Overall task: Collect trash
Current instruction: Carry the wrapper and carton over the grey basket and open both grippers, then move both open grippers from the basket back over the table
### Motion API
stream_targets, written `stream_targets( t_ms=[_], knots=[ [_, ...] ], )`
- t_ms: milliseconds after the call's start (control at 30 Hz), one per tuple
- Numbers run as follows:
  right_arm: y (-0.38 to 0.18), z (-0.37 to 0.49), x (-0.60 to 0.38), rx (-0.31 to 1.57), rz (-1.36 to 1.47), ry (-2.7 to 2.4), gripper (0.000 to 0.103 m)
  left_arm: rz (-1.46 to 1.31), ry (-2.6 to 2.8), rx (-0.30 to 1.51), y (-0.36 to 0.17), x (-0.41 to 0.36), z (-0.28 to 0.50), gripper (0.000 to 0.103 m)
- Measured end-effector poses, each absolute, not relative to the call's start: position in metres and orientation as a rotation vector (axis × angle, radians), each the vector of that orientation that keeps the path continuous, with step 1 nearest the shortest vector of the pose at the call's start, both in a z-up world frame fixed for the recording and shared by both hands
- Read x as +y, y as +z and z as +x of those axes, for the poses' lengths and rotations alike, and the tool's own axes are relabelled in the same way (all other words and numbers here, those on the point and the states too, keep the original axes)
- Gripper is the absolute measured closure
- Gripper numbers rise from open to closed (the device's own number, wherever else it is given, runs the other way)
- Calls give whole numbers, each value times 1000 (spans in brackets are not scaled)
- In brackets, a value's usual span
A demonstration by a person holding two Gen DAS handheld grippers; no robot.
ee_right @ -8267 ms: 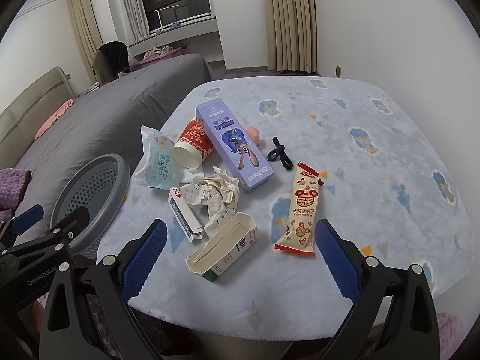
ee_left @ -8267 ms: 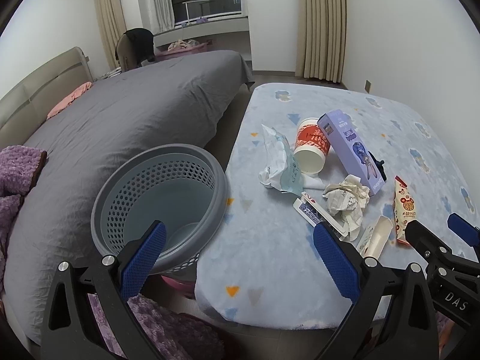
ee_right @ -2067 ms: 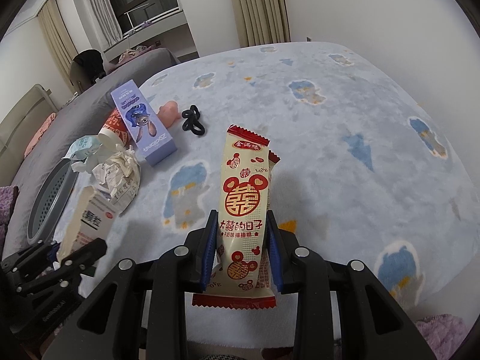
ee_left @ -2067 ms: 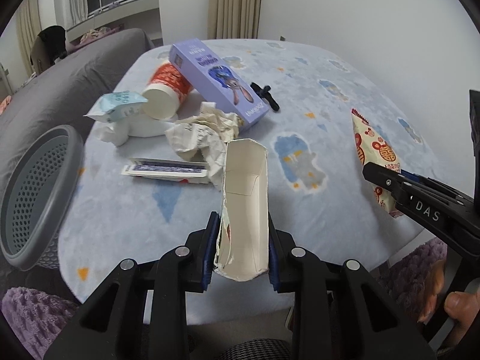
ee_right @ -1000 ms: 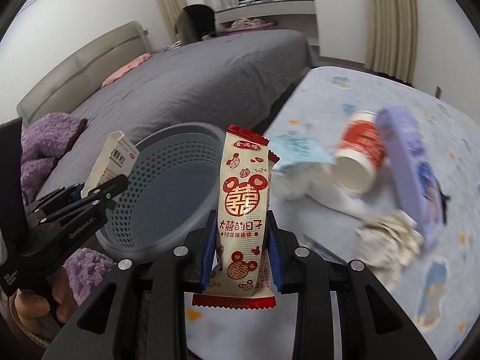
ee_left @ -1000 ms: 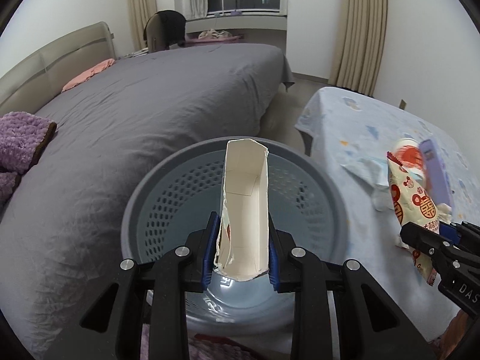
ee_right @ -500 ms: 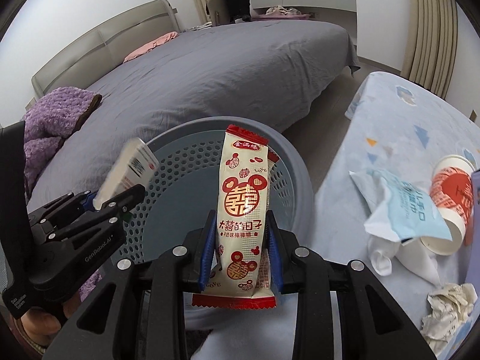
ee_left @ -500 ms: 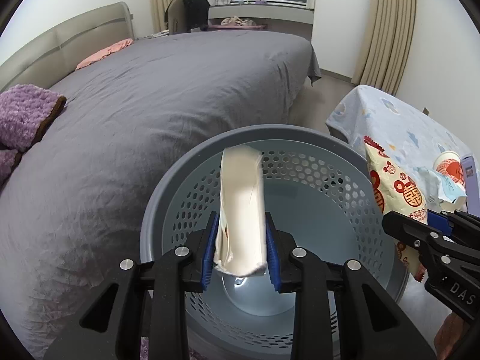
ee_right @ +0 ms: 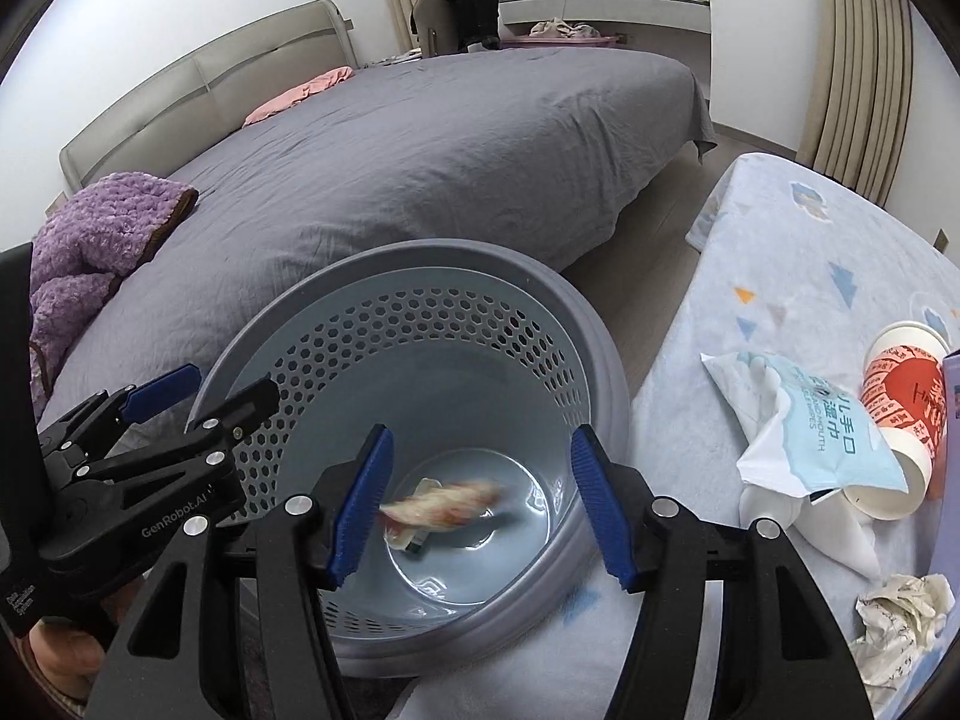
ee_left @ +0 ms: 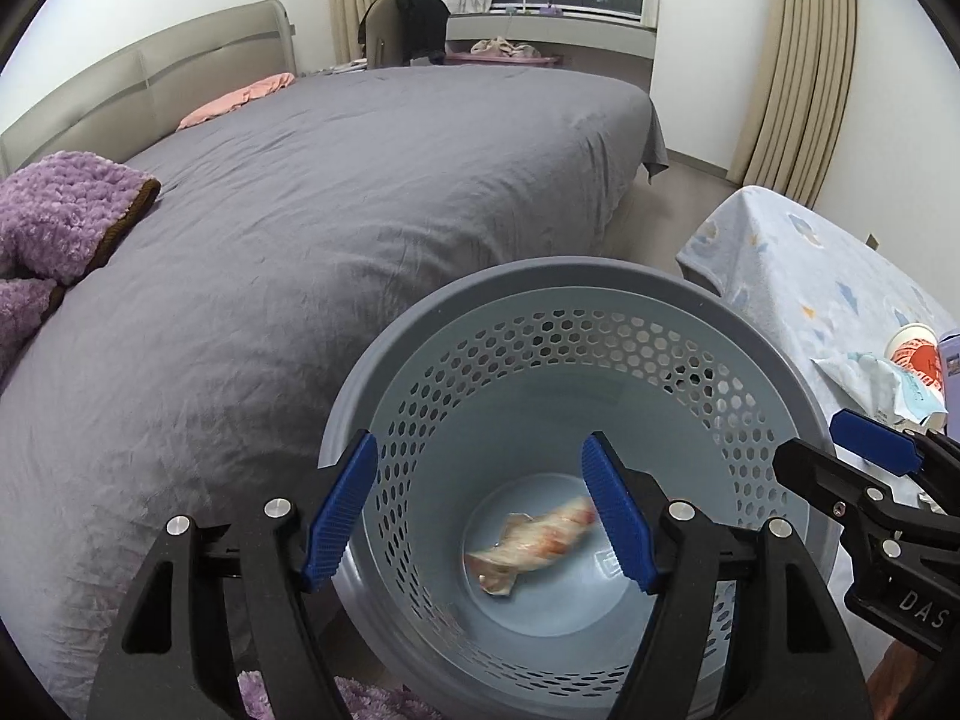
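Observation:
A grey perforated basket (ee_left: 600, 288) stands between the bed and the table; it also shows in the right wrist view (ee_right: 456, 267). The red-and-cream snack wrapper (ee_left: 534, 543) lies blurred on the basket's bottom, seen in the right wrist view (ee_right: 447, 507) too, with a dark edge of the carton (ee_right: 415, 547) under it. My left gripper (ee_left: 480, 504) is open and empty above the basket. My right gripper (ee_right: 480, 492) is open and empty above the basket, at the table side. Each gripper shows in the other's view.
The table with a blue patterned cloth (ee_right: 810, 276) is to the right and holds a wet-wipes pack (ee_right: 822, 432), a red paper cup (ee_right: 900, 408) and crumpled paper (ee_right: 900, 618). A grey bed (ee_left: 330, 210) with a purple blanket (ee_left: 54, 210) is at the left.
Both grippers have opened over the basket. The carton and the snack wrapper have left the jaws and dropped into the basket.

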State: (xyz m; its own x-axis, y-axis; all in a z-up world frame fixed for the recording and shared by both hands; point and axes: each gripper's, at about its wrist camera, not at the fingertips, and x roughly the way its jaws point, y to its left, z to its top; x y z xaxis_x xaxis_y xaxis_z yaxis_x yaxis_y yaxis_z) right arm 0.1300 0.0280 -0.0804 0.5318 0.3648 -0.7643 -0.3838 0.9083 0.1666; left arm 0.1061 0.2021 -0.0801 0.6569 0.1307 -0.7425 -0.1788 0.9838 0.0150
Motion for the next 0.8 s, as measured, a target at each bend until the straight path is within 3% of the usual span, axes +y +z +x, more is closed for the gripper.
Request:
stream_targets(
  t_ms=[800],
  knots=[
    [-81,126,32,913,-36,432,44,-54,189,838,-84,202,104,22]
  ],
)
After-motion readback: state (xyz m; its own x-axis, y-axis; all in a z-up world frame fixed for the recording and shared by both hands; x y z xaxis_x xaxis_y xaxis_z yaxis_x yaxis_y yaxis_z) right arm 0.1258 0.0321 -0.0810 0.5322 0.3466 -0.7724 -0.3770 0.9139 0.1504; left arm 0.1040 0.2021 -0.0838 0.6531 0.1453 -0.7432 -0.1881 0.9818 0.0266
